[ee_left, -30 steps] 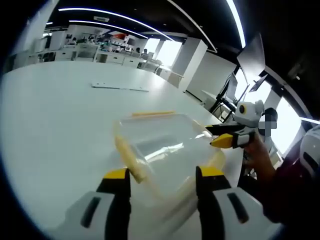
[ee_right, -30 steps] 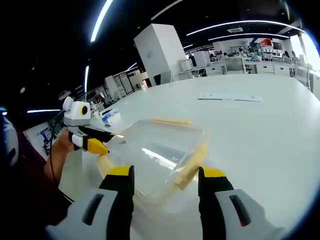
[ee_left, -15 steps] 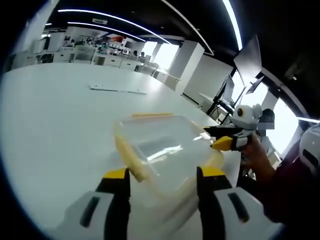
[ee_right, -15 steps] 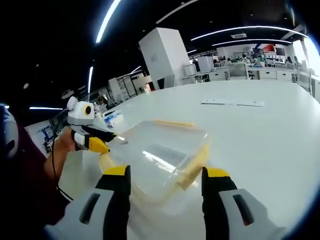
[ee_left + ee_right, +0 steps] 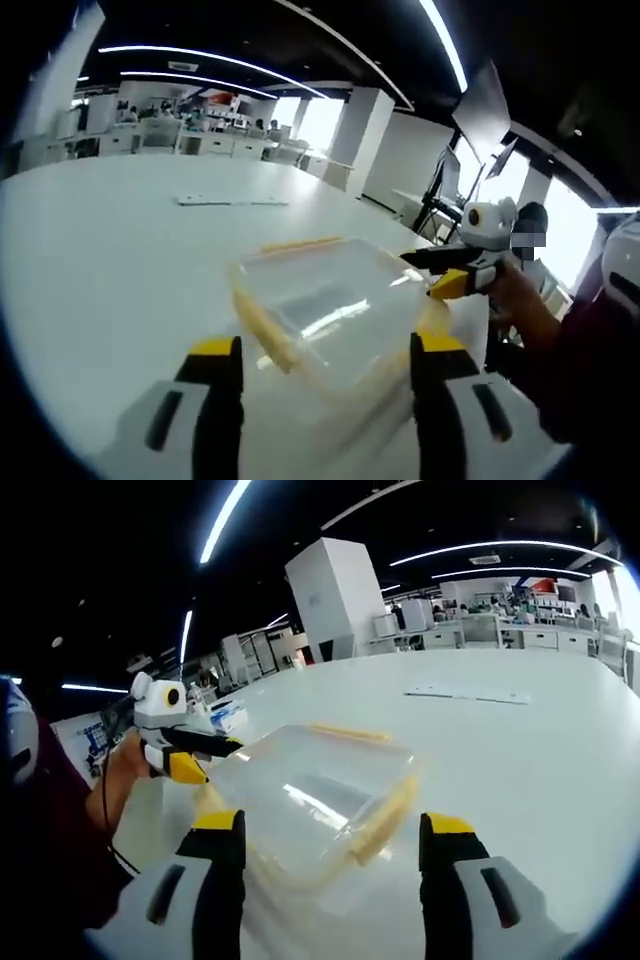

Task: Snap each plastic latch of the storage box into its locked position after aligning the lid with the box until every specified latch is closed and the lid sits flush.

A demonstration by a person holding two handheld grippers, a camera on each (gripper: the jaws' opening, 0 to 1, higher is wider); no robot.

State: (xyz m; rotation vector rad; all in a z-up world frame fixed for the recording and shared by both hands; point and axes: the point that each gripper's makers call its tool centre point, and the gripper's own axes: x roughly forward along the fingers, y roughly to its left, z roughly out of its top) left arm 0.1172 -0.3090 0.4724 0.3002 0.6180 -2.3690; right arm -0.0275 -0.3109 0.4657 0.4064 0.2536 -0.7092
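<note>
Both my grippers, left point(image 5: 327, 352) and right point(image 5: 335, 828), jaws spread, holding nothing. Box point(image 5: 325, 310) looks light, slick, flexy; I'd press yellow latches point(image 5: 382, 806), not lid.

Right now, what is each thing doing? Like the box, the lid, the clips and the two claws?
Box: sits on the white table.
Lid: lying on the box; cannot tell if fully flush.
Yellow clips: blurred; locked or not, cannot tell.
Left claw: open, holding nothing, box just ahead.
Right claw: open, holding nothing, box just ahead.
</note>
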